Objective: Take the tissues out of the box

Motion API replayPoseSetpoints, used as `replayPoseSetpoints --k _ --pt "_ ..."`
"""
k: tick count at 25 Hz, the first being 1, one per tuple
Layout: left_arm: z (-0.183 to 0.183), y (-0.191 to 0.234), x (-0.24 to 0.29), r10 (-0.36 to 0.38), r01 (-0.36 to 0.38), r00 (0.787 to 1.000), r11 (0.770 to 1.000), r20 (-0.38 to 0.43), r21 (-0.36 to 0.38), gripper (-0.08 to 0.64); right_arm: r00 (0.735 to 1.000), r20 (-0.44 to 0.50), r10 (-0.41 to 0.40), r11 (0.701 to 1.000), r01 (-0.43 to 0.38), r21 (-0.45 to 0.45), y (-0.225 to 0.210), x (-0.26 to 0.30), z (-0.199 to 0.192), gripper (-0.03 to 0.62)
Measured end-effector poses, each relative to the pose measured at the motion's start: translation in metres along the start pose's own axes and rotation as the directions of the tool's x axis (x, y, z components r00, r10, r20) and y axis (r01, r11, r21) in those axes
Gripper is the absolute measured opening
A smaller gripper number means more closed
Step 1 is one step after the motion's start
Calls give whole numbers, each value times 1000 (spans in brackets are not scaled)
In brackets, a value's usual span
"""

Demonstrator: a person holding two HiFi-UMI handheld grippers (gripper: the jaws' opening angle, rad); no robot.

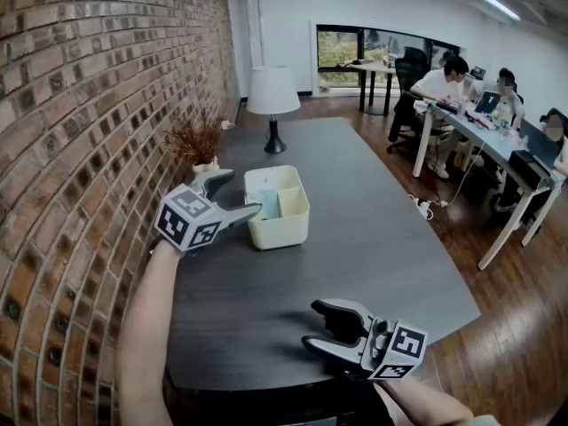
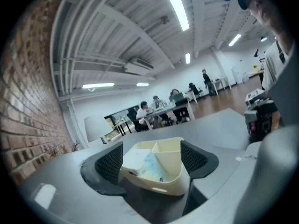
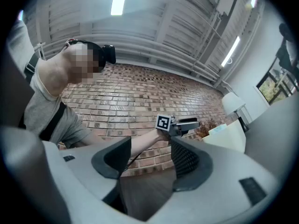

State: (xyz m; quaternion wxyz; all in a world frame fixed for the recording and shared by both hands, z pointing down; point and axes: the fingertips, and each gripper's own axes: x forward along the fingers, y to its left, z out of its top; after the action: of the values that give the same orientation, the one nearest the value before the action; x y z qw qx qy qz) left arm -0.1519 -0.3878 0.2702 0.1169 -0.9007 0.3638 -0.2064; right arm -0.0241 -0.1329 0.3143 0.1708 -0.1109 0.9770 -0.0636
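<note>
- Item: cream box [image 1: 297, 224], open-topped and upright on the dark desk [image 1: 373, 238]. An inner divider splits it into compartments.
- Contents: tissues [image 1: 269, 205], a pale blue-white pack. It leans in the box's compartment on the brick-wall side. The other compartment appears empty.
- Left claw [image 1: 241, 193]: jaws apart and gripping nothing. It sits at the box's wall-side edge and aims at the tissues.
- Right claw [image 1: 312, 325]: jaws apart and empty, well away from the box near the desk's front edge.
- Risk: nothing steadies the box, so a snagged lift may drag or tip it.
- Risk: a jaw could catch the rim or divider.
- Risk: the soft pack may slip if only its wrapper is pinched.
</note>
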Motion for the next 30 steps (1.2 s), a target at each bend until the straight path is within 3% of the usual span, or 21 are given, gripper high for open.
replayPoseSetpoints --k 3,6,8,12,14,20,25,27,30 --pt "-20 33 33 -56 83 977 989 -207 125 442 1000 21 23 1000 -22 -19 -6 12 1 278" --pt "-35 49 62 -86 172 926 963 -367 208 492 999 25 29 999 -28 -32 -7 16 1 278" --pt "-49 49 77 -121 253 873 940 -473 227 520 999 25 26 999 -25 -29 -6 15 -1 278" --pt "-74 55 93 -154 383 743 896 -652 224 548 999 32 29 999 -29 -15 -7 14 0 276" --pt "-80 59 103 -148 402 712 887 -687 226 557 999 33 31 1000 -30 -8 -6 13 -1 276" --pt "-98 60 125 -161 423 671 885 -724 195 557 998 44 38 999 -39 7 -8 10 0 278" --pt "-102 57 128 -154 433 662 877 -733 207 518 998 56 38 999 -40 24 -10 8 3 276" --pt "-96 58 126 -146 426 667 879 -731 214 514 998 55 36 999 -37 20 -11 8 3 276" --pt "-80 67 120 -109 393 692 886 -714 245 512 998 51 36 999 -37 18 -12 7 2 276"
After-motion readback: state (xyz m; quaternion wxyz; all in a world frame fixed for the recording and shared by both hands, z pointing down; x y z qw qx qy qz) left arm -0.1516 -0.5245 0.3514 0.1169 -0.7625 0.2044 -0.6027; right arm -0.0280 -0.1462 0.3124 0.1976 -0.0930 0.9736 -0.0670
